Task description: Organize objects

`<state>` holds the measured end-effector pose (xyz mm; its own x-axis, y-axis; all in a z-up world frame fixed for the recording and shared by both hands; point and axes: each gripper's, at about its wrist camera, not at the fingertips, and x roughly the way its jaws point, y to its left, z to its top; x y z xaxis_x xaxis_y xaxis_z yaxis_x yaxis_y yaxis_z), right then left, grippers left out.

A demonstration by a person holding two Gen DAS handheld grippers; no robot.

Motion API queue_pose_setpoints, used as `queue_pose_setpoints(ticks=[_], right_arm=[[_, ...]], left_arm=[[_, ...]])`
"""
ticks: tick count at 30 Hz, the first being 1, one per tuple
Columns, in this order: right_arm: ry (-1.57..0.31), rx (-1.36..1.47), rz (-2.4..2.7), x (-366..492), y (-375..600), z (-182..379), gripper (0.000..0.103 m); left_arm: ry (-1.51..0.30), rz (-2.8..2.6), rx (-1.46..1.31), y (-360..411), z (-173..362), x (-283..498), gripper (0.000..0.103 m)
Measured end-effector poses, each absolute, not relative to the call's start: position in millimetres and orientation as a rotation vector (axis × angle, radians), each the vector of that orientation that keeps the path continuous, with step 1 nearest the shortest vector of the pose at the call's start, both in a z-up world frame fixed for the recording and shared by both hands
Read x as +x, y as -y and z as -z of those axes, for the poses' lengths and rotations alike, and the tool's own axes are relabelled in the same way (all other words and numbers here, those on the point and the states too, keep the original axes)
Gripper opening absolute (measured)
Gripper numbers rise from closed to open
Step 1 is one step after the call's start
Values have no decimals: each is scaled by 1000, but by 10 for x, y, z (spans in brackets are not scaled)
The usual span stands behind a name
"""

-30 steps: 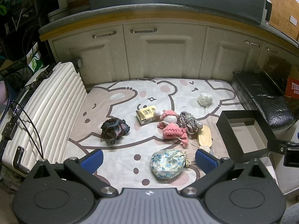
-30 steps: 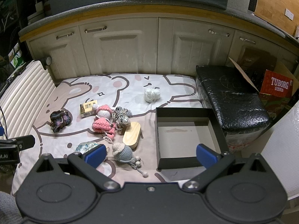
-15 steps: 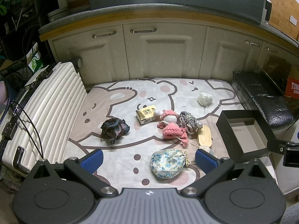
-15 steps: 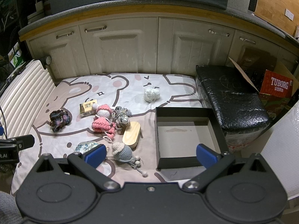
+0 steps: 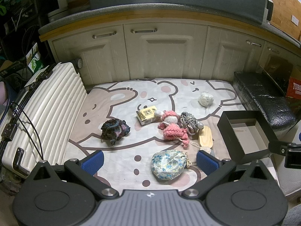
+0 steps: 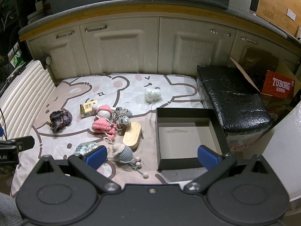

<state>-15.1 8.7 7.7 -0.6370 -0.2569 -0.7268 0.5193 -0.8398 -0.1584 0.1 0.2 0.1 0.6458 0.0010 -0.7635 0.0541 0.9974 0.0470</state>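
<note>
On a cartoon-bear mat (image 5: pixel 122 101) lie a dark crochet piece (image 5: pixel 115 130), a yellow box (image 5: pixel 147 115), a pink crochet doll (image 5: pixel 172 127), a grey braided cord (image 5: pixel 190 121), a wooden oval (image 5: pixel 206 139), a floral pouch (image 5: pixel 168 164), a white yarn ball (image 5: pixel 206 98) and a grey-blue crochet toy (image 6: pixel 123 153). An open black box (image 6: pixel 185 137) stands empty at the right. My left gripper (image 5: pixel 149 162) is open above the mat's near edge, with the pouch between its fingers. My right gripper (image 6: pixel 151 155) is open and empty, before the box.
A cream ribbed suitcase (image 5: pixel 41 113) lies along the mat's left side. A black wrapped block (image 6: pixel 231 101) and a red Tuborg carton (image 6: pixel 278 84) sit at the right. White cabinet doors (image 6: pixel 120 47) close off the back.
</note>
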Motion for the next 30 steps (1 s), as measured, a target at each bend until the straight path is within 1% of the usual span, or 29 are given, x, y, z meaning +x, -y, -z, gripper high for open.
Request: queue_pose_setpoints(ticks=[30], right_arm=[[-472, 1044, 2513, -150, -91, -66, 103]], left_arm=[[-869, 47, 72, -2, -2, -1, 103]])
